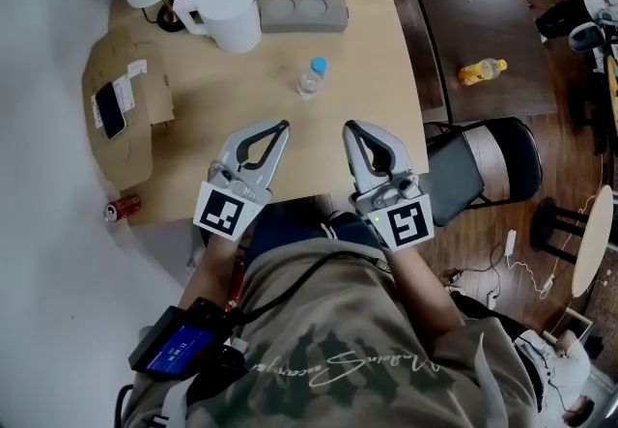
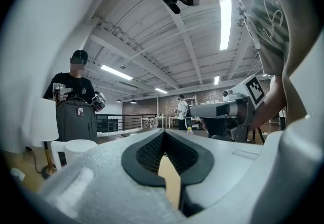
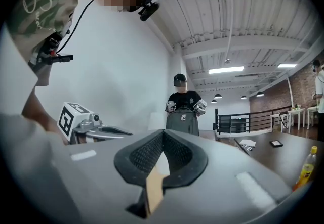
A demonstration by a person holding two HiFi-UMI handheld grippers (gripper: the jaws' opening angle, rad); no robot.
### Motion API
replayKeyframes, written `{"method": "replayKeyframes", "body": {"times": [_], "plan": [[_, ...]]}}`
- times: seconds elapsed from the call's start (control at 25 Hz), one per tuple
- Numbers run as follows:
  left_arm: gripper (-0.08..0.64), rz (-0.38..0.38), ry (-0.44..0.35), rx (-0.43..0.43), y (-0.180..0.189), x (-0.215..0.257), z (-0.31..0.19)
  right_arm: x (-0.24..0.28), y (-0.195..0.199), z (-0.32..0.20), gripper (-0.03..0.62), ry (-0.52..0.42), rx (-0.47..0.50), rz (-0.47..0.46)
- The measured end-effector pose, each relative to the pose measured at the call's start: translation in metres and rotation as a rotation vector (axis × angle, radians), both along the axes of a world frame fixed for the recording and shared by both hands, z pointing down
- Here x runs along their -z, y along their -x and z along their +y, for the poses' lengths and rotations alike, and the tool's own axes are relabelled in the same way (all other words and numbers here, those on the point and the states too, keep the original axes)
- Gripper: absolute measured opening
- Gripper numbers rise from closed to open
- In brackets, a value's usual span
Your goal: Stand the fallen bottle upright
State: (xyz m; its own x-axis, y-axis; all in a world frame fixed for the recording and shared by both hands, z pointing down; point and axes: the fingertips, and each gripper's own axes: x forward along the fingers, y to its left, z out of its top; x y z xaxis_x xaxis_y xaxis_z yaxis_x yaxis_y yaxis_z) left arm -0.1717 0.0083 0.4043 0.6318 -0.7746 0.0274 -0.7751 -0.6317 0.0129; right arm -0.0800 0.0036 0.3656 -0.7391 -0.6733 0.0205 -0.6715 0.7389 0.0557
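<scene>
A small clear bottle (image 1: 311, 78) with a blue cap stands upright on the light wooden table (image 1: 377, 69), just beyond both grippers. My left gripper (image 1: 283, 127) is held over the table's near edge, shut, with nothing between its fingers. My right gripper (image 1: 350, 128) is beside it, also shut and empty. In the left gripper view the left gripper (image 2: 163, 132) has its dark pads meeting at the tips, and the right gripper's body (image 2: 228, 112) shows to the right. In the right gripper view the right gripper (image 3: 163, 132) is likewise shut, with the left gripper's body (image 3: 86, 124) at the left.
A white pitcher (image 1: 227, 13), a grey tray (image 1: 303, 13) and a cardboard box (image 1: 130, 107) with a phone sit on the table. An orange bottle (image 1: 481, 71) stands on the dark table at right. A black chair (image 1: 483, 170) stands nearby, a red can (image 1: 123, 209) lies lower left.
</scene>
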Motion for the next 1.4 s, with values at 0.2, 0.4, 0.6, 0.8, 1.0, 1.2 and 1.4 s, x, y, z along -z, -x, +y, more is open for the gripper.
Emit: {"method": "replayKeyframes", "body": {"times": [0.2,0.4,0.6,0.8,1.0,1.2,1.4], "plan": [[0.000,-0.008,-0.014,0.043,-0.009,0.008,0.024,0.004,-0.022,0.023,0.002,0.003,0.011,0.002],[0.000,-0.033,-0.009,0.097,-0.043,0.010,0.058,0.010,-0.058,0.054,0.002,-0.011,0.024,-0.019],[0.000,-0.043,-0.017,0.172,-0.089,0.021,0.106,0.005,-0.100,0.100,0.002,0.019,0.098,-0.026],[0.000,-0.060,-0.031,0.170,-0.114,0.016,0.155,-0.012,-0.108,0.140,0.002,0.039,0.134,-0.029],[0.000,-0.054,-0.007,0.203,-0.149,0.037,0.195,0.007,-0.140,0.177,0.002,0.038,0.139,-0.071],[0.000,-0.037,-0.018,0.228,-0.150,0.053,0.221,0.023,-0.146,0.201,0.002,0.009,0.129,-0.075],[0.000,-0.022,-0.004,0.226,-0.146,0.060,0.237,0.031,-0.138,0.211,0.002,-0.001,0.122,-0.082]]}}
